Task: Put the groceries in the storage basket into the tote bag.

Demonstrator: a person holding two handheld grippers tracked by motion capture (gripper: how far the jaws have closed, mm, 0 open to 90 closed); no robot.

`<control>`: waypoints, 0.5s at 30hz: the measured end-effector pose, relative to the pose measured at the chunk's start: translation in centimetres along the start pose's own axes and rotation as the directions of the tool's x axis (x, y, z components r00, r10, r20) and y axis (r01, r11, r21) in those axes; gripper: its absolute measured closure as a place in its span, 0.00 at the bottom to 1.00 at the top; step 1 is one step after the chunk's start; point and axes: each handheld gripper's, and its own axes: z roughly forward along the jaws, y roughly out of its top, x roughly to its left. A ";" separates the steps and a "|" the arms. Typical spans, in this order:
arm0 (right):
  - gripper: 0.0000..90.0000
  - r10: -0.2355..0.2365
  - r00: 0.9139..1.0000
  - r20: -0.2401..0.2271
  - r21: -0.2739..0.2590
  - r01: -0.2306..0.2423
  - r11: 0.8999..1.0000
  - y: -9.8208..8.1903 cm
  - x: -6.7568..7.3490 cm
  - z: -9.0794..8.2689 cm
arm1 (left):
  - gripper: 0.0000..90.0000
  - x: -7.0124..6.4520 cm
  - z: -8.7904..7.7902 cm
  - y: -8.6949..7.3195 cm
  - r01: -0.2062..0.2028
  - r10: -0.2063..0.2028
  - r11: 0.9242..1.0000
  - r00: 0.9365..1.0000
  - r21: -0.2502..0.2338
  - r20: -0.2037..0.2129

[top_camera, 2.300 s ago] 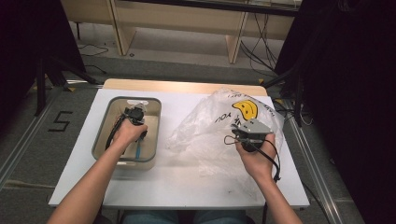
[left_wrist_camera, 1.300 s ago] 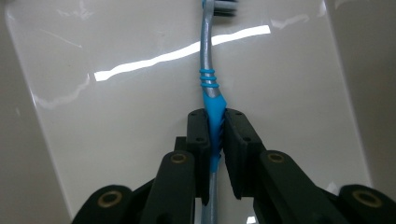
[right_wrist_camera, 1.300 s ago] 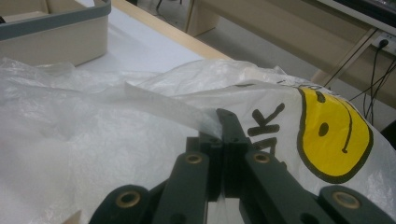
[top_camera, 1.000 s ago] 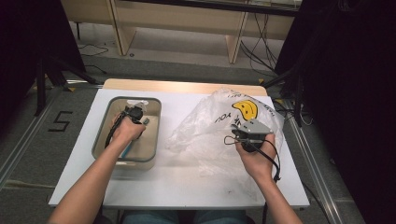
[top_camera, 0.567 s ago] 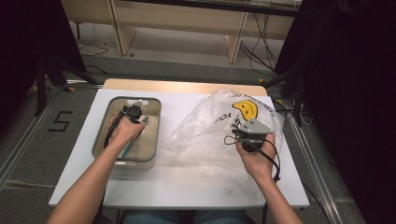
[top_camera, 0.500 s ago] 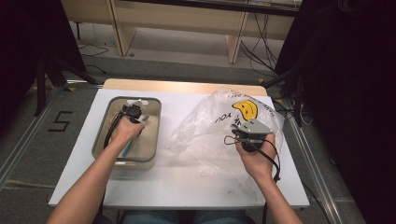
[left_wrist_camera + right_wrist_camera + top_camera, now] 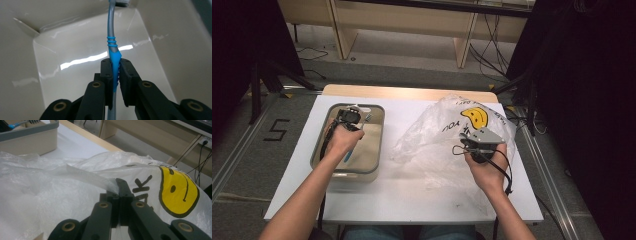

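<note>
— Seen from above, at the left of the white table (image 7: 412,195)?

— Beige tub (image 7: 373,150) with a grey rim, set on the table's left half. Left hand (image 7: 343,141) reaching into it from the near side, left gripper (image 7: 348,118) held over the tub's far end.

— And inside the tub?

— Toothbrush (image 7: 113,47), grey with a blue grip, caught in the left gripper (image 7: 114,72). Jaws pressed onto the blue ribbed part from both sides, handle running up between them toward the tub's far wall, grey neck curving above two blue rings. Brush head cut off at the top edge of the left gripper view. Glossy tub floor below, streaked with light. From above, toothbrush (image 7: 354,141) showing as a blue sliver under the hand, with the far tip poking out near the tub's far rim.

— To the right of the tub?

— Crumpled clear plastic bag (image 7: 437,145), spread across the table's right half, just beside the tub but apart from it. Yellow smiley face (image 7: 475,118) and black lettering printed on the bag's far right part.

— The other gripper?

— Right gripper (image 7: 472,142) resting on the bag's right side, grey plate on top, right hand (image 7: 486,167) behind it, black cable looping off toward the table's near edge. In the right gripper view, jaws of the right gripper (image 7: 119,195) closed on a strip of the bag (image 7: 50,195), film stretched taut to the left. Smiley face (image 7: 178,192) just right of the jaws; tub (image 7: 27,138) well beyond, upper left.
</note>
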 end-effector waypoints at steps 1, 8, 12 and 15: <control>1.00 0.000 1.000 0.000 -0.001 0.000 1.000 0.0 0.0 0.0 | 0.90 0.1 -0.2 0.0 0.000 0.000 1.000 1.000 -0.011 0.000; 1.00 0.000 1.000 -0.001 0.000 0.000 1.000 0.0 0.1 0.1 | 0.90 0.0 -1.5 -0.5 -0.016 0.017 0.995 1.000 -0.100 0.006; 1.00 0.000 1.000 -0.001 0.000 0.000 1.000 0.0 0.1 0.1 | 0.90 -0.1 -2.4 -0.6 -0.023 0.025 0.988 1.000 -0.153 0.013; 1.00 -0.001 1.000 -0.001 -0.002 0.001 1.000 0.0 0.1 0.1 | 0.90 -0.3 -3.1 -0.8 -0.027 0.031 0.981 0.999 -0.194 0.016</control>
